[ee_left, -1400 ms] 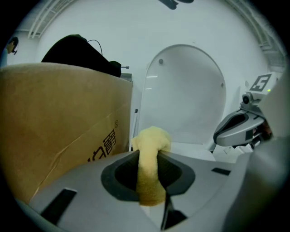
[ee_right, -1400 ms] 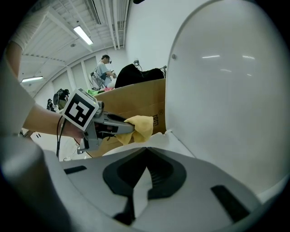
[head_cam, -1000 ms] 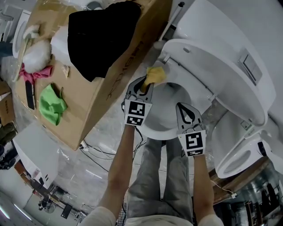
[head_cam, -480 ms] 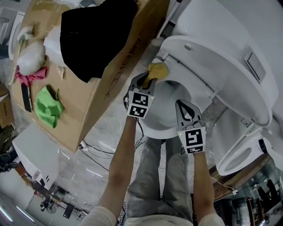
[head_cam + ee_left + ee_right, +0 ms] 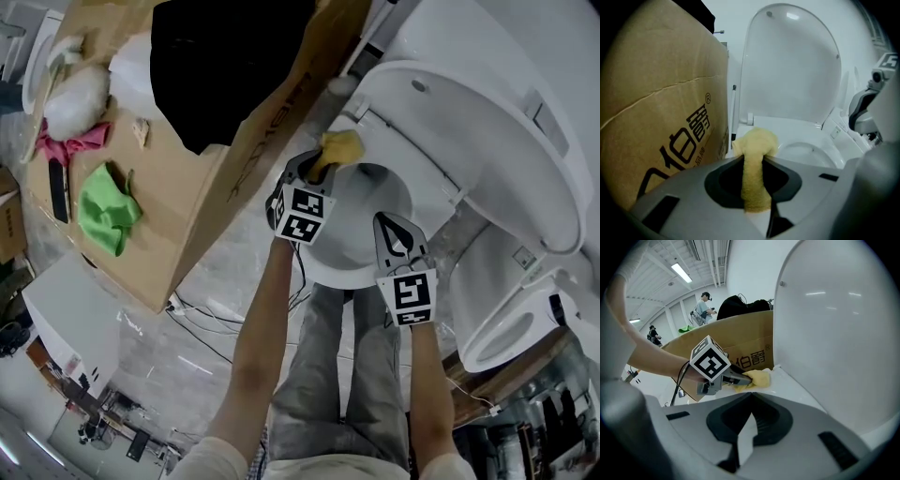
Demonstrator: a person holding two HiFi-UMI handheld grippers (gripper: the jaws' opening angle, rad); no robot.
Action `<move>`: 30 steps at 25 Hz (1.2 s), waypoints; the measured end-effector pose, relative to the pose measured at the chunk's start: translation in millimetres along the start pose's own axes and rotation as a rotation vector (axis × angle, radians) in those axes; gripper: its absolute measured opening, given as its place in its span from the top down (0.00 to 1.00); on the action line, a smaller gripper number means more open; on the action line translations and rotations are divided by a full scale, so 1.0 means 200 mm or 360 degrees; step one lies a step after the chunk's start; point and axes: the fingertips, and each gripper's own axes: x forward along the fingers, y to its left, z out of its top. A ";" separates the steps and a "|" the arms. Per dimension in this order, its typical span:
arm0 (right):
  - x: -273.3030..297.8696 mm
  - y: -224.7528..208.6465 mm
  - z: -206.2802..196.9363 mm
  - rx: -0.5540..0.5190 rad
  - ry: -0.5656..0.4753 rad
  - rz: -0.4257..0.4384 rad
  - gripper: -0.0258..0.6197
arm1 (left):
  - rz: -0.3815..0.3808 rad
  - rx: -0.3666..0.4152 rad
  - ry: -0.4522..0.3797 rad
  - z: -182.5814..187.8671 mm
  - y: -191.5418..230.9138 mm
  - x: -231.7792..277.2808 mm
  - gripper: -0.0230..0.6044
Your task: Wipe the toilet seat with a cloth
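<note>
Left gripper view, cloth (image 5: 755,161) lengthwise between fingers (image 5: 684,190)

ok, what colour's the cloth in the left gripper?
Yellow. The cloth shows best in the left gripper view.

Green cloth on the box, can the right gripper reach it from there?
Probably not. The right gripper is over the toilet, and the green cloth lies far off on the box, past the left gripper, whose arm is in the way.
</note>
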 end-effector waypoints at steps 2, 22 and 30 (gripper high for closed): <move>-0.01 0.02 -0.02 -0.0004 0.0009 0.0004 0.95 | 0.0005 0.0000 0.0004 -0.03 0.00 -0.02 0.81; -0.02 0.28 -0.12 -0.0099 0.0066 0.0127 0.95 | 0.0099 -0.0113 0.0015 -0.31 0.02 -0.24 0.81; -0.03 0.35 -0.16 -0.0145 0.0097 0.0178 0.95 | 0.0131 -0.0159 0.0020 -0.44 0.01 -0.34 0.81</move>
